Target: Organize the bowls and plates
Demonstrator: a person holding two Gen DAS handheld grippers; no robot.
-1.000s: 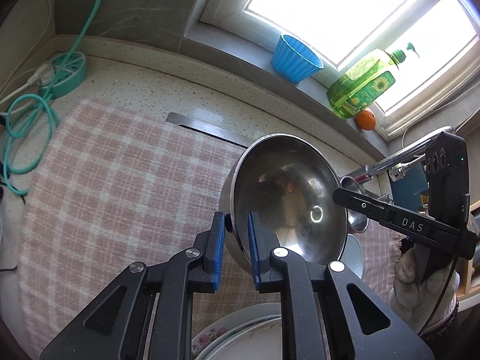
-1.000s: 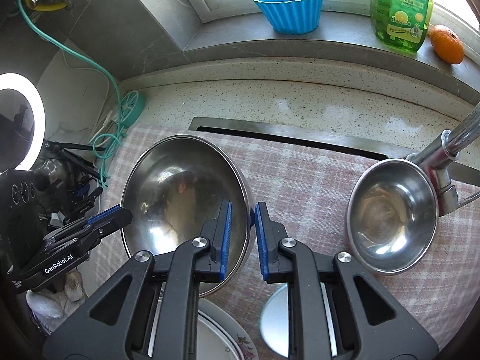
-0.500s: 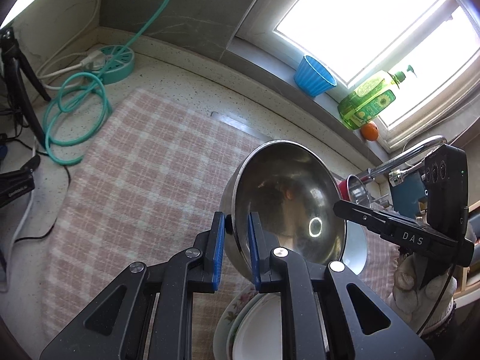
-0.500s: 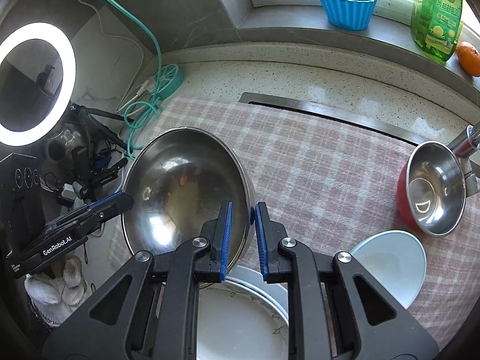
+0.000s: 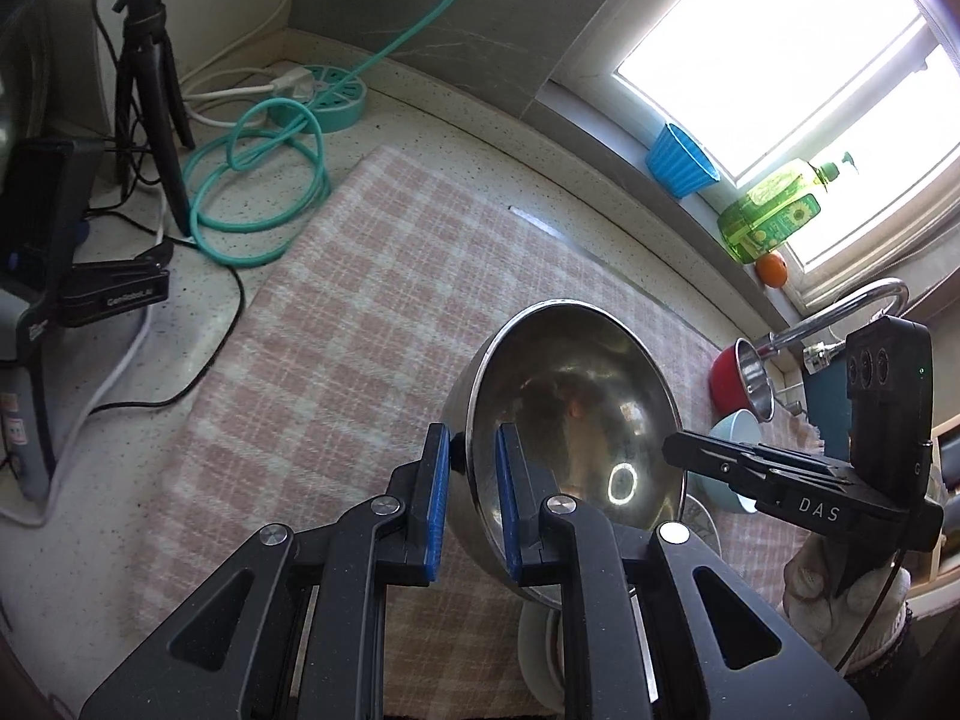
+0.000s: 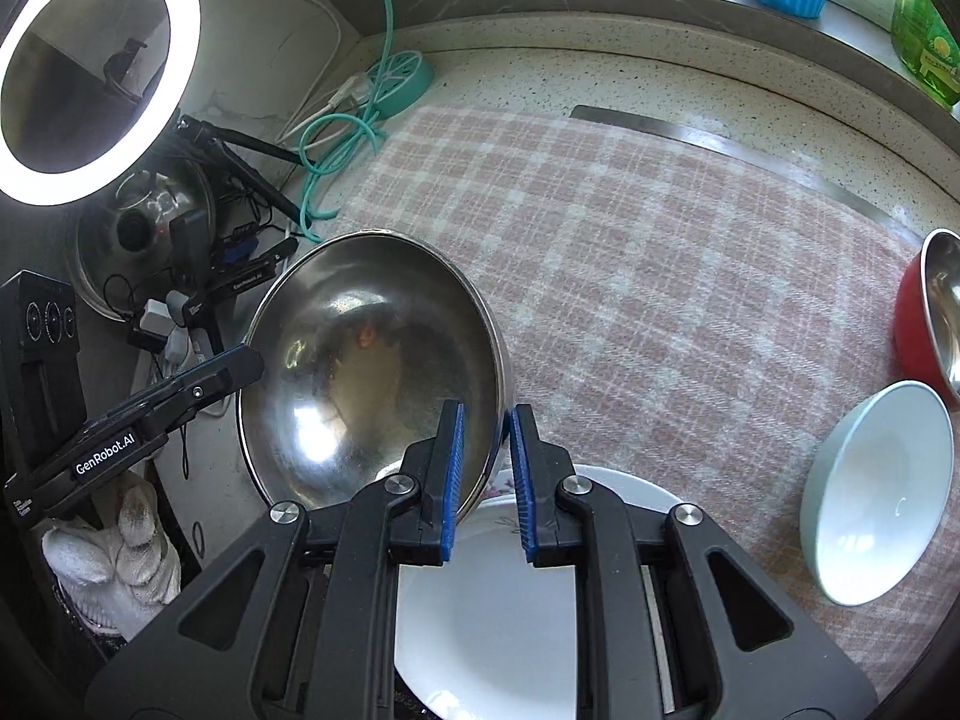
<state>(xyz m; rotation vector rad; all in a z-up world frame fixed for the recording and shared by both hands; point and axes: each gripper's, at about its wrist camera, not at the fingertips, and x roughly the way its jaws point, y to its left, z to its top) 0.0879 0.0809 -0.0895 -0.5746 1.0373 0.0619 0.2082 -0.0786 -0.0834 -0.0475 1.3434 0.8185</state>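
Note:
A large steel bowl (image 5: 576, 414) (image 6: 366, 372) hangs in the air above the pink checked cloth (image 5: 360, 324) (image 6: 648, 252). My left gripper (image 5: 471, 450) is shut on its left rim and my right gripper (image 6: 485, 426) is shut on its right rim. Below the bowl lies a stack of white plates (image 6: 510, 606), partly hidden by my fingers. A pale blue bowl (image 6: 876, 498) (image 5: 729, 450) and a red bowl with steel inside (image 6: 930, 312) (image 5: 741, 381) sit on the cloth at the right.
A teal hose (image 5: 258, 180) and tripod (image 5: 150, 78) stand at the left with a ring light (image 6: 96, 66) and cables. A blue cup (image 5: 681, 159), a green soap bottle (image 5: 774, 216) and an orange (image 5: 771, 269) sit on the windowsill. A tap (image 5: 840, 312) is at the right.
Both grippers have lifted the steel bowl higher and pulled back toward the near edge. More of the cloth, the plates and the left clutter came into view.

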